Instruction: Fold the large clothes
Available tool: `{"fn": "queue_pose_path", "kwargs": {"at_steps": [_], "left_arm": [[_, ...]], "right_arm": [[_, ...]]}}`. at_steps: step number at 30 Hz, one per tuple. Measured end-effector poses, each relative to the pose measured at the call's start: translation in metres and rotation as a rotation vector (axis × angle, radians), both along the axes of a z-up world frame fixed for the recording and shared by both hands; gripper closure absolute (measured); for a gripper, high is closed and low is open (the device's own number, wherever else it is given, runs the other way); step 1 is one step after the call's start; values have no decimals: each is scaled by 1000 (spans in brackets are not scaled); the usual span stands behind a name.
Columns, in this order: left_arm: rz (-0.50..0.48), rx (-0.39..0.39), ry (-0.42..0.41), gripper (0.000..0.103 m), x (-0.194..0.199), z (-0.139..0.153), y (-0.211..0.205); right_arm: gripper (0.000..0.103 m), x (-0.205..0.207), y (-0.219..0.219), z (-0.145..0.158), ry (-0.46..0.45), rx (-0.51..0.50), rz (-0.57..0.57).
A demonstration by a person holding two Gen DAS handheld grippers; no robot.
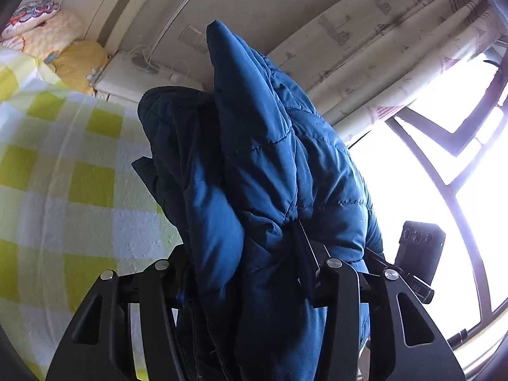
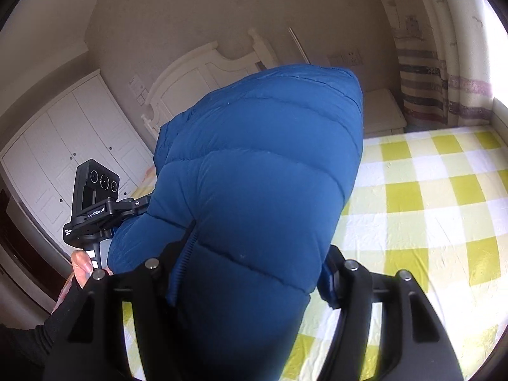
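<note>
A blue quilted puffer jacket (image 1: 254, 158) is lifted above the bed and fills the middle of both views. In the left wrist view my left gripper (image 1: 250, 263) is shut on a bunched fold of it, and the cloth hides the fingertips. In the right wrist view my right gripper (image 2: 250, 270) is shut on a thick padded part of the jacket (image 2: 260, 174), jaws held wide by the bulk. The left gripper's camera housing (image 2: 95, 197) shows at the jacket's left, held by a hand in a black fingerless glove (image 2: 79, 266).
The bed's yellow-and-white checked sheet (image 2: 428, 197) lies below. Beyond it are a white headboard (image 2: 197, 73), a white wardrobe (image 2: 63, 146), a nightstand (image 2: 381, 114), pillows (image 1: 54, 41), curtains (image 1: 397, 47) and a bright window (image 1: 428, 174).
</note>
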State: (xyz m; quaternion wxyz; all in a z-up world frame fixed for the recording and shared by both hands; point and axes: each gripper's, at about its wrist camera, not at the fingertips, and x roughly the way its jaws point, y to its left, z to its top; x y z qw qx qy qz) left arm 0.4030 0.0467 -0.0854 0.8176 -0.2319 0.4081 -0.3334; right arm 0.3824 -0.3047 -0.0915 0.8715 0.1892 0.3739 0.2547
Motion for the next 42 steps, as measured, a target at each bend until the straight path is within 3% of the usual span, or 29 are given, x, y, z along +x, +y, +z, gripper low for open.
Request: {"fn": "queue_pose_path", "kwargs": {"at_steps": [1,2,3,4,6,9,11,12,13,14,16,18,21,24,26,28,31,34,36,38,42], "left_arm": [[6,28,50,60,8,-21,-8],[8,58,100,59,15,-40,-16],[28,23,81,48,13,-51,-14],[32,-6,78,46,13,-53,-12],[41,-13,102,46,9,-49,-6],[67,153,64,46,9,-16,-12],[157,274,-84,45,-7,27,-18],[205,318,-191,32,-17,51,-19],[236,344,-282,12,-24,73,-25],[249,353,-348,7,-28,90,-34],[209,372,-417,6,-23,113,-62],[172,432,-446,4,-7,118,-99],[132,548,-361,4,31,91,-147],[183,632,-216,4,65,44,-143],[195,596,-149,4,74,22,-121],[218,544,-161,4,67,14,-105],[232,558,-180,4,67,7,-107],[233,561,-174,4,71,4,-110],[237,563,-172,4,74,0,-109],[232,520,-150,4,79,-4,-101],[207,511,-161,4,76,-6,-105]], "right_arm": [[37,9,-10,-22,70,-11,-16],[28,18,-20,-50,147,-22,-29],[26,17,-29,-62,148,36,-37],[25,12,-35,-65,124,76,-31],[23,2,-34,-60,114,54,-53],[19,-21,-33,-35,36,-62,-105],[15,-50,-37,-15,-60,-139,-159],[15,-67,-41,-7,-105,-156,-188],[14,-82,-47,-3,-136,-162,-210],[14,-99,-51,-1,-154,-173,-236],[14,-126,-50,-7,-151,-209,-272],[19,-142,-41,-18,-141,-265,-263],[30,-144,-12,-34,-128,-388,-237],[36,-127,14,-49,-102,-468,-219],[45,-119,22,-58,-92,-483,-211],[63,-108,29,-64,-69,-520,-218],[67,-104,25,-62,-79,-464,-243],[80,-112,37,-51,-117,-516,-274],[82,-118,56,-38,-173,-613,-284],[83,-118,59,-33,-176,-620,-291],[83,-107,39,-63,-40,-546,-278]]}}
